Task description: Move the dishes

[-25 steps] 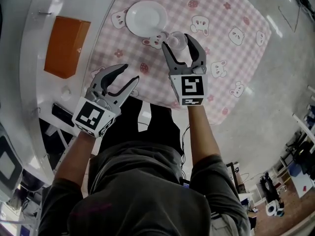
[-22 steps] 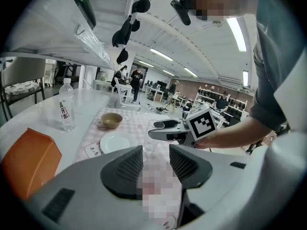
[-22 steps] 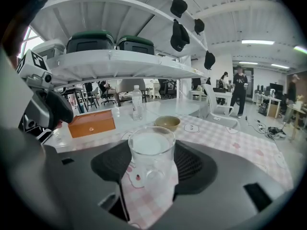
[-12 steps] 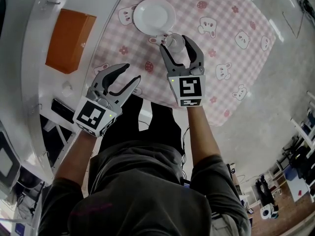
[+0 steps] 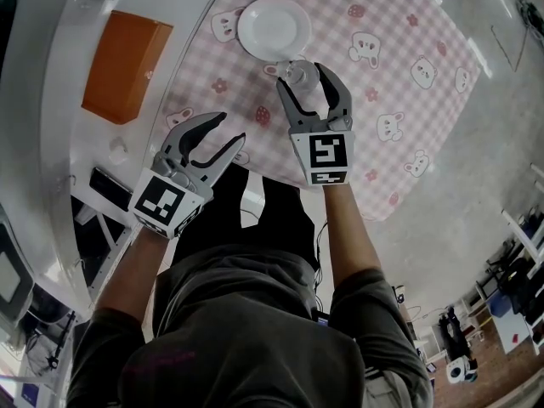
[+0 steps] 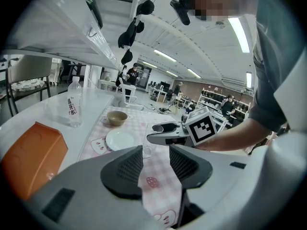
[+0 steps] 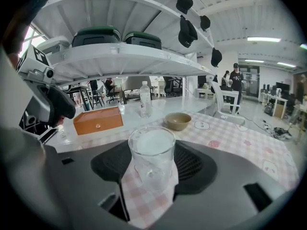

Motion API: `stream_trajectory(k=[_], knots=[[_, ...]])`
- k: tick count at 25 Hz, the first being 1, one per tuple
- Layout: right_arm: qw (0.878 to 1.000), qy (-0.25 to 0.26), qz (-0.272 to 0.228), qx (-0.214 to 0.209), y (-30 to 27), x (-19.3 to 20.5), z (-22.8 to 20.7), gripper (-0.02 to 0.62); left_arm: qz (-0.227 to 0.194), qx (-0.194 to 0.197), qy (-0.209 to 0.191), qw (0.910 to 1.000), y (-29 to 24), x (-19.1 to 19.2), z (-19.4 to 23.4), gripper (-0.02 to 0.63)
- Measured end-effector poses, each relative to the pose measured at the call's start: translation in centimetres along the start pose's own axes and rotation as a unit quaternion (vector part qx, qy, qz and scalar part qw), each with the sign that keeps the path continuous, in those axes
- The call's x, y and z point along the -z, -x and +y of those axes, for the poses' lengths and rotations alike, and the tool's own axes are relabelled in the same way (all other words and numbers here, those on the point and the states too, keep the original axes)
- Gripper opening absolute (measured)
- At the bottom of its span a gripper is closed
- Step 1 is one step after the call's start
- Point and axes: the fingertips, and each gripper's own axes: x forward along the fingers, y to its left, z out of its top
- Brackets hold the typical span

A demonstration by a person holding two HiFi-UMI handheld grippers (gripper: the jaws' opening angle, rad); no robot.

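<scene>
The glass is clear and smooth, the plate glossy white, the tablecloth matt pink checked cloth, the counter shiny white.

We see a pale speckled floor filling the right side of the head view. A white curved table runs down the left, and a pink checked cloth printed with bears lies over its upper middle. In the right gripper view a white two-tier shelf arches across the upper half — a ceiling strip light glows at upper right. In the left gripper view, storage racks stand far off at centre right, a bright light bar hangs above, and a chair sits at far left.
</scene>
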Motion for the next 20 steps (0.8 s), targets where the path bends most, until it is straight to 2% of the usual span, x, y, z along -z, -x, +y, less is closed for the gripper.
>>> stream_trajectory(k=[20], knots=[[1.000, 0.011, 0.009, 0.005, 0.29, 0.70, 0.29, 0.279, -0.004, 0.001, -0.001, 1.0000, 0.21, -0.14, 0.16, 0.173]])
